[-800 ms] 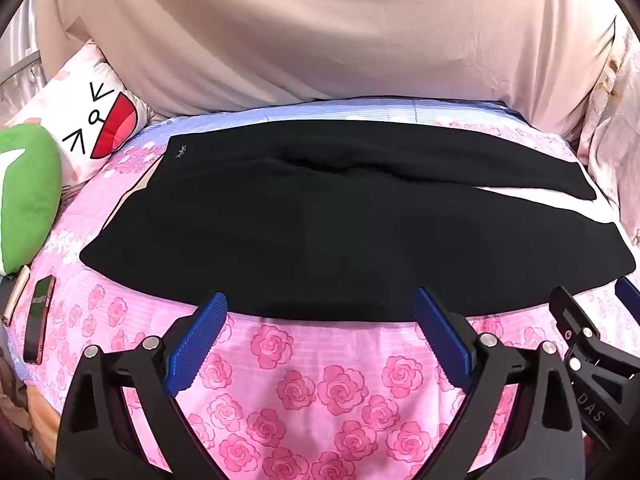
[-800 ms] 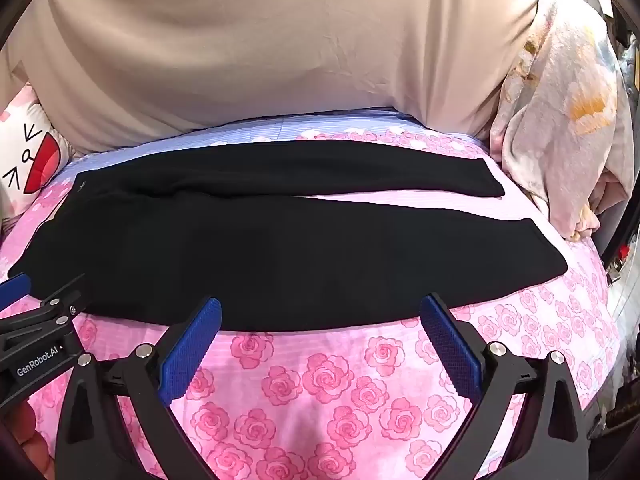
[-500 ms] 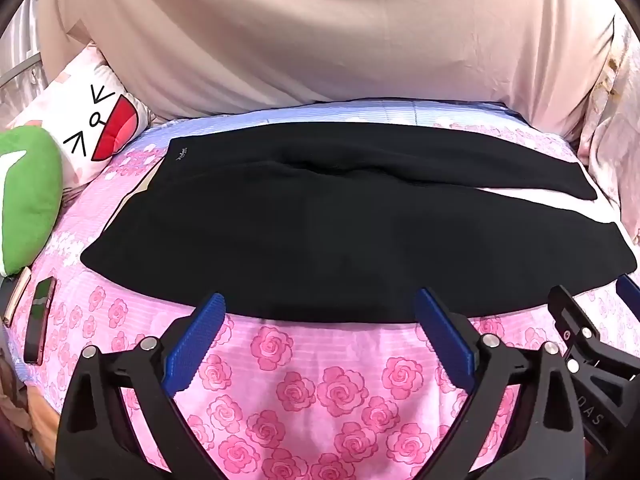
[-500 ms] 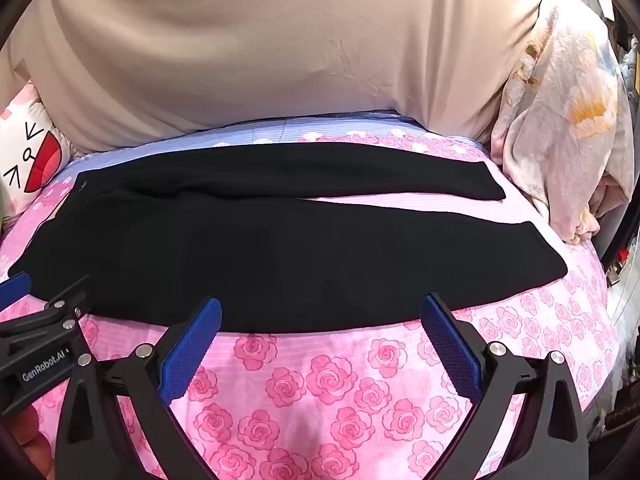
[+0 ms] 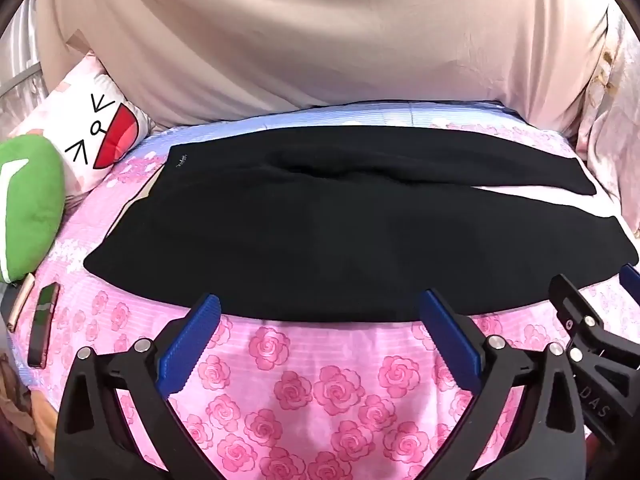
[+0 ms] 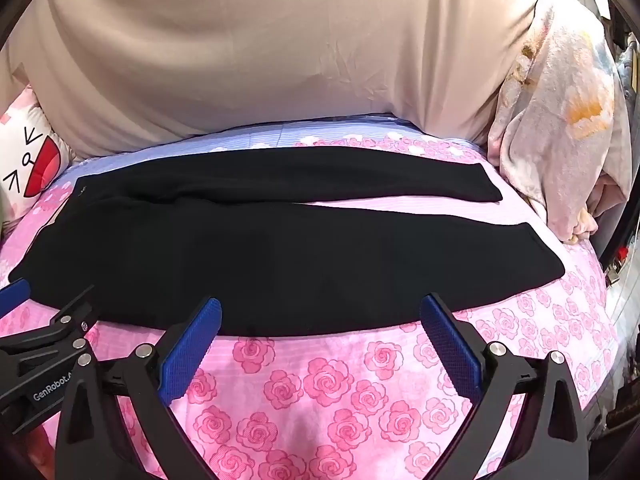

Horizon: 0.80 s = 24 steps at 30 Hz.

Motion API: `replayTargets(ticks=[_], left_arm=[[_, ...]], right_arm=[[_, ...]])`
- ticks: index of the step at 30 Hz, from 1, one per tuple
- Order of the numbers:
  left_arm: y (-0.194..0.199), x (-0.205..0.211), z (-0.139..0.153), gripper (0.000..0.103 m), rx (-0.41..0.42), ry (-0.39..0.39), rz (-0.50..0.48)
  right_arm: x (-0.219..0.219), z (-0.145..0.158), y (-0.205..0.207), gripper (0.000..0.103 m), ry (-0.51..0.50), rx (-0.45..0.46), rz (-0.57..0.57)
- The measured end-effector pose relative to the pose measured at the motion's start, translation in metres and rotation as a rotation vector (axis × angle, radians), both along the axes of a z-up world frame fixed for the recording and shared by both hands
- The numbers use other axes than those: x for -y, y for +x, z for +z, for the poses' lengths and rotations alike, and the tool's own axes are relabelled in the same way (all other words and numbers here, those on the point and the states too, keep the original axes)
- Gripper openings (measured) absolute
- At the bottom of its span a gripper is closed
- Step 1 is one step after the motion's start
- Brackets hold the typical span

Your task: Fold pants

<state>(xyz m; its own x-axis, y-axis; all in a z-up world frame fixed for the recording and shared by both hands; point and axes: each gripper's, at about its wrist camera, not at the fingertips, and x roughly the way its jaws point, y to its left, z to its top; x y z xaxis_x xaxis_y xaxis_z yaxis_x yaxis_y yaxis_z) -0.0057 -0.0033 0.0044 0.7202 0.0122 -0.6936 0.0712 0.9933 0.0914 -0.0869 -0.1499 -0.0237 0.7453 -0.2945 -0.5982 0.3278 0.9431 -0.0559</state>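
Black pants [image 5: 340,236] lie flat across a bed with a pink rose sheet [image 5: 320,384], waistband to the left, two legs spread apart toward the right [image 6: 280,248]. My left gripper [image 5: 320,312] is open and empty, hovering just short of the pants' near edge. My right gripper [image 6: 320,312] is also open and empty, at the near edge toward the leg end. Each gripper shows at the side of the other's view.
A green plush [image 5: 28,212] and a white face cushion [image 5: 92,136] lie at the left. A phone [image 5: 42,332] lies near the left bed edge. A beige cover [image 6: 280,52] rises behind the bed. A floral blanket [image 6: 560,128] is piled at the right.
Both views have shifted very slightly; the pants lie as before and both grippers stay open.
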Motion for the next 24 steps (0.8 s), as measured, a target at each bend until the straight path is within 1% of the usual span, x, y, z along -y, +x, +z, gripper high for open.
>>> replayTargets(ticks=[4, 6, 8, 12, 15, 18, 21, 24], left_arm=[[-0.001, -0.001, 0.007, 0.097, 0.032, -0.035, 0.009], [-0.002, -0.006, 0.008, 0.098, 0.061, -0.053, 0.039], [-0.001, -0.008, 0.009, 0.098, 0.068, -0.054, 0.053], [0.002, -0.003, 0.008, 0.098, 0.056, -0.025, 0.049], [0.003, -0.004, 0.008, 0.098, 0.049, -0.028, 0.049], [0.005, -0.007, 0.003, 0.098, 0.005, -0.014, 0.046], [0.006, -0.004, 0.001, 0.098, -0.003, -0.001, 0.036], [0.002, -0.004, 0.000, 0.098, 0.010, 0.009, 0.029]], right_arm=[[0.001, 0.002, -0.002, 0.098, -0.004, 0.003, -0.002], [0.001, 0.003, -0.003, 0.098, -0.006, 0.005, -0.005], [0.001, 0.003, -0.004, 0.098, -0.007, 0.006, -0.006], [0.001, 0.004, -0.005, 0.098, -0.006, 0.007, -0.007], [0.002, 0.004, -0.006, 0.098, -0.007, 0.006, -0.003], [0.002, 0.005, -0.006, 0.098, -0.010, 0.005, -0.004], [0.002, 0.005, -0.004, 0.098, -0.007, 0.003, -0.005], [0.003, 0.005, -0.004, 0.098, -0.007, 0.003, -0.004]])
